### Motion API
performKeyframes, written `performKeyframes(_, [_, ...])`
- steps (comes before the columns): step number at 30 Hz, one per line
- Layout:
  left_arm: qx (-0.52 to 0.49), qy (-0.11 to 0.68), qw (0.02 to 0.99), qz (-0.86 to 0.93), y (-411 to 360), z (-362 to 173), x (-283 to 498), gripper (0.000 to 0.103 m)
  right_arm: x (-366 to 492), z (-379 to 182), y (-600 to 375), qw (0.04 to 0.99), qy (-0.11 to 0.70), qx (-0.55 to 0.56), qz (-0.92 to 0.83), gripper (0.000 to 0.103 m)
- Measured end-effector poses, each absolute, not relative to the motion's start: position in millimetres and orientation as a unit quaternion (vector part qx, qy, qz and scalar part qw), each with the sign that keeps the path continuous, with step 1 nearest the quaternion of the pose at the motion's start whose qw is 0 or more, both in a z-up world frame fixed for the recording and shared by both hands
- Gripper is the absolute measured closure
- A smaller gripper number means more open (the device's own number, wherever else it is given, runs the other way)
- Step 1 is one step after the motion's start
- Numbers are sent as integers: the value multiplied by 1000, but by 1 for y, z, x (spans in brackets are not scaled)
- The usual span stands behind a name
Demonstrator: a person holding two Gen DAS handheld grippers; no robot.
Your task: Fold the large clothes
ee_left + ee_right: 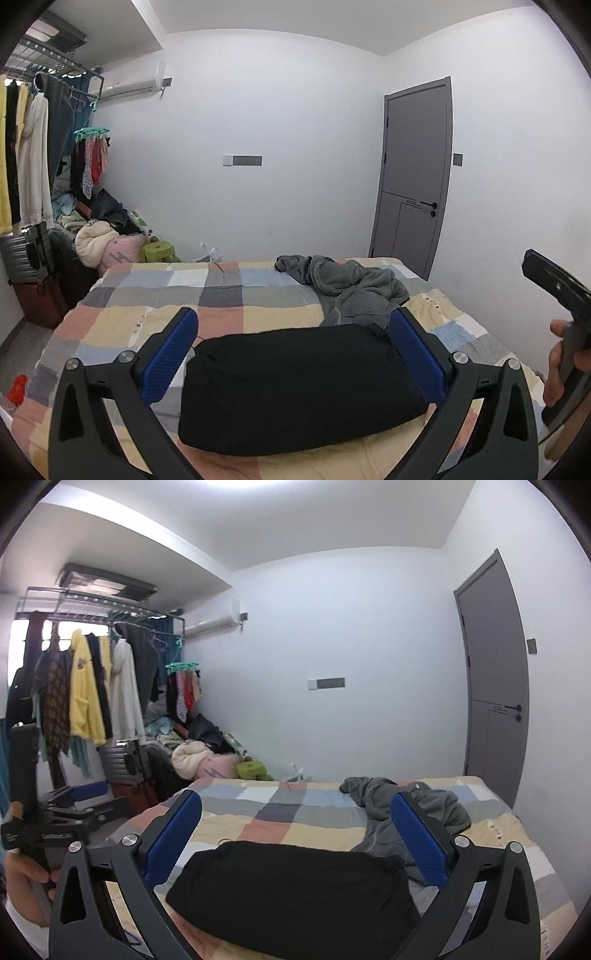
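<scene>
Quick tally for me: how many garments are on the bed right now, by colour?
Black, folded bundle: 1
Grey, crumpled fleece garment: 1
Total on the checked bedspread: 2
Both grippers, left and right, are open and hold nothing.

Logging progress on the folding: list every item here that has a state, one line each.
black garment: folded into a compact bundle, lying on the bed.
grey fleece garment: crumpled, unfolded, behind the black one.
left tongs: open, holding nothing.
right tongs: open, holding nothing.
door: closed.
</scene>
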State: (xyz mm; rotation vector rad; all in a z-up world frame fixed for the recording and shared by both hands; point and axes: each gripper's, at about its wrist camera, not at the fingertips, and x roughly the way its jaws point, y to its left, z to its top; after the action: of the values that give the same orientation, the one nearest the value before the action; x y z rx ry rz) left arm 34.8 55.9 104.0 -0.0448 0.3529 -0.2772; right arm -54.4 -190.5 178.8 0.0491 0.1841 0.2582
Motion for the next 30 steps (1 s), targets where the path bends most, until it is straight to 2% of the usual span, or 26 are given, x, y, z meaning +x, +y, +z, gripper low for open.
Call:
performKeyframes(7, [-46, 185, 971, -144, 54, 77, 11, 0, -80, 141, -171, 988, 96, 15, 122, 0])
performKeyframes(17, [-74, 227, 961, -136, 56, 39, 2, 0, -90, 89, -161, 982, 150, 32, 107, 0])
performKeyframes(30, [-32, 288, 950, -113, 41, -14, 2, 0, -84, 25, -164, 972, 223, 24, 65, 0])
